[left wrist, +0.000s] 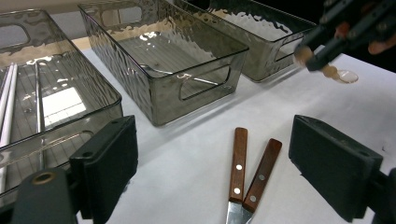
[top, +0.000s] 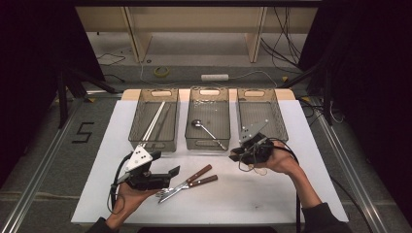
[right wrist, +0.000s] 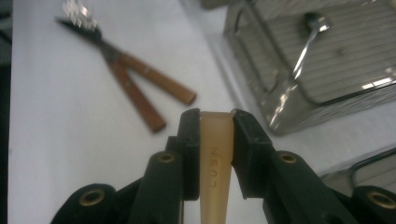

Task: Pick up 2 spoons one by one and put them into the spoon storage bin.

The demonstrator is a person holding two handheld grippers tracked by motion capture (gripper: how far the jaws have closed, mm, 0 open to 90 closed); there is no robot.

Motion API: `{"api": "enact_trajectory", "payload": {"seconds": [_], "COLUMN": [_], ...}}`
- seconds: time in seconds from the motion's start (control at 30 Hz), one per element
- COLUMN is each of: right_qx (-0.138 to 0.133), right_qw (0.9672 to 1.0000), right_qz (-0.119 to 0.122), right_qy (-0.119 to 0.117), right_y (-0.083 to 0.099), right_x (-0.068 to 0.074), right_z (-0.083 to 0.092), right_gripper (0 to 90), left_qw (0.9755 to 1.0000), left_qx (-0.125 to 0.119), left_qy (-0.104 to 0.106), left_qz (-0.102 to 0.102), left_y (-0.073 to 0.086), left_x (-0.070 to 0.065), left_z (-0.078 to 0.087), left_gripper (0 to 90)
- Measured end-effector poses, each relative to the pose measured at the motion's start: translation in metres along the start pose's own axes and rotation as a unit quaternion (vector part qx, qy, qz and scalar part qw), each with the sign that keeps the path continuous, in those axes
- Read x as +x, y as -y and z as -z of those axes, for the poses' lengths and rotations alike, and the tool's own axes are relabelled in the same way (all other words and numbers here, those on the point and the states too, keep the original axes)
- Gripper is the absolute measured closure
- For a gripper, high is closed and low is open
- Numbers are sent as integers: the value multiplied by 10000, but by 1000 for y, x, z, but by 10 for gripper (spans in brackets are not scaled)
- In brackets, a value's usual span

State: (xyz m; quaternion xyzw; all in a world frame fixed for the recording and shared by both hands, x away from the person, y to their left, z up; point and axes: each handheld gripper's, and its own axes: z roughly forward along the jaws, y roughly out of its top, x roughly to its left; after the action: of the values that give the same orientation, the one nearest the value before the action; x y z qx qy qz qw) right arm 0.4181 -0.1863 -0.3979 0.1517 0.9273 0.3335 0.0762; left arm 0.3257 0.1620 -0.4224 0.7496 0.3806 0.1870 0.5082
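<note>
surface [top: 291,194] white, person's side | three bins [top: 209,124] at far edge, middle one holds a ladle [top: 208,130] | left gripper [top: 163,175] fingers released above two forks [top: 187,183] | right gripper [right wrist: 215,140] fingers clenched on tan spoon [right wrist: 215,158], lifted off the surface beside the right bin

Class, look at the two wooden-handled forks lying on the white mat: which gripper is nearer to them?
Left. The left gripper sits just beside the forks. The right gripper is farther off, near the right bin, holding a pale handle.
</note>
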Motion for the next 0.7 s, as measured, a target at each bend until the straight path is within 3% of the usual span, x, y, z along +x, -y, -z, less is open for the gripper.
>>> {"api": "enact_trajectory", "payload": {"seconds": [0.13,0.3,0.7], "right_qx": [-294,-634,-993], "right_qw": [9985,9936,9845], "right_qz": [-377,-779,-1158], "right_qy": [255,516,871], "right_y": [-13,-32,-80], "right_x": [-8,-18,-42], "right_z": [7,13,6], "right_gripper": [748,748,747], "left_qw": [10000,10000,10000], "left_qx": [1,1,4], "left_qy": [-2,-1,7], "left_qz": [-1,-4,-9], "left_y": [0,0,0], "left_x": [0,0,1], "left_z": [0,0,1], "left_gripper": [152,152,152]}}
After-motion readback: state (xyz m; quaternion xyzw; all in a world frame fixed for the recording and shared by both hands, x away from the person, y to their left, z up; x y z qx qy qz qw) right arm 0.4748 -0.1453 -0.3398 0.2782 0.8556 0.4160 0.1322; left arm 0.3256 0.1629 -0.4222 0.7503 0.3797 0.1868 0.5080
